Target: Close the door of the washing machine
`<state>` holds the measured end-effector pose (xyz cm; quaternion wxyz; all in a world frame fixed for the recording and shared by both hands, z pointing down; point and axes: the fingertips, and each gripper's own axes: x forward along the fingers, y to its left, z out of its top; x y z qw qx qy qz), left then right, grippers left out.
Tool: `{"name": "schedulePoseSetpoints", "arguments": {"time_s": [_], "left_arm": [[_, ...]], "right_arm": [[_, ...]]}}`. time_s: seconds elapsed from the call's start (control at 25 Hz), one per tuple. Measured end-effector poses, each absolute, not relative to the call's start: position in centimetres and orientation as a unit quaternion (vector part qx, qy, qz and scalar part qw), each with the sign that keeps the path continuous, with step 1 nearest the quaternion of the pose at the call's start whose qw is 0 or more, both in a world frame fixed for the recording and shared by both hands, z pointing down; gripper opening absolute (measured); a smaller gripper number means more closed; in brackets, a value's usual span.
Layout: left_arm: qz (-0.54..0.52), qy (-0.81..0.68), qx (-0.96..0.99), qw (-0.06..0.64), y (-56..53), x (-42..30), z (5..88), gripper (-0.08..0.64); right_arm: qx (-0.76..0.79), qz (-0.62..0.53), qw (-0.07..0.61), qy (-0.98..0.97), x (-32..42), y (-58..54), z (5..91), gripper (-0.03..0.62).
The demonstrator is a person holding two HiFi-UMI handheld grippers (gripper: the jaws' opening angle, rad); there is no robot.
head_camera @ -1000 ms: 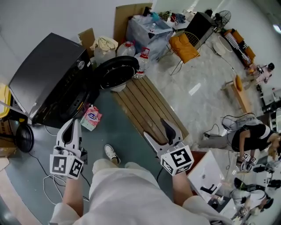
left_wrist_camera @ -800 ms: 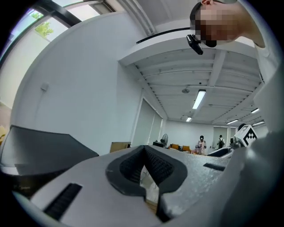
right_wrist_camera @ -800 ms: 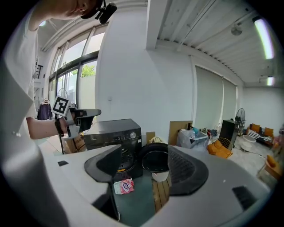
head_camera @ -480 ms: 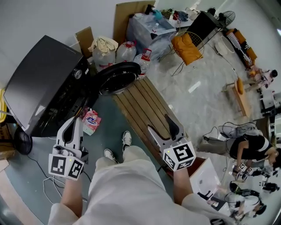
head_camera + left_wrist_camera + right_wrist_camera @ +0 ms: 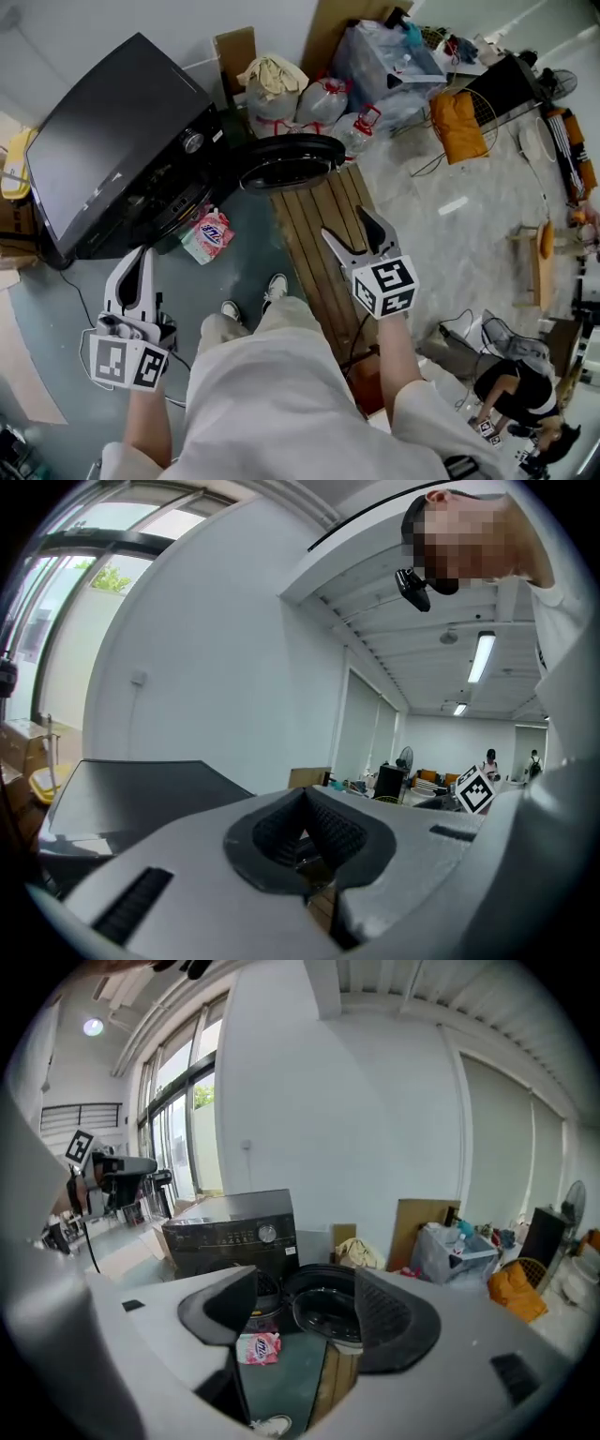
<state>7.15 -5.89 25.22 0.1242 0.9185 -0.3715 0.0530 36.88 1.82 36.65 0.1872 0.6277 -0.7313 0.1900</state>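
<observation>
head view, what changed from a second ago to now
The person has stepped toward the washing machine, so it and its open door look nearer. The right gripper has moved forward over the wooden planks toward the door, jaws apart, empty. Nothing was grasped or released. The left gripper stays low and shut, the door still open, the pink pouch still on the floor.

The washing machine [image 5: 112,141] has a dark, smooth casing with a soft sheen, and its door [image 5: 291,161] is glossy black plastic around a shiny window. The left tool [image 5: 136,258] and the right tool [image 5: 349,225] are matt white plastic with dark ribbed pads [image 5: 398,1321]. The boards [image 5: 323,234] are bare slatted wood, the floor [image 5: 248,281] is smooth matt teal, and the pink pouch [image 5: 208,236] is glossy plastic.
</observation>
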Motion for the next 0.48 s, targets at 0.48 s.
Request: {"name": "schedulePoseSetpoints", "arguments": {"time_s": [0.48], "left_arm": [[0.029, -0.410, 0.893, 0.183, -8.6, 11.5, 28.5, 0.005]], "right_arm": [[0.556, 0.216, 0.264, -0.758, 42.4, -7.5, 46.7, 0.299]]}}
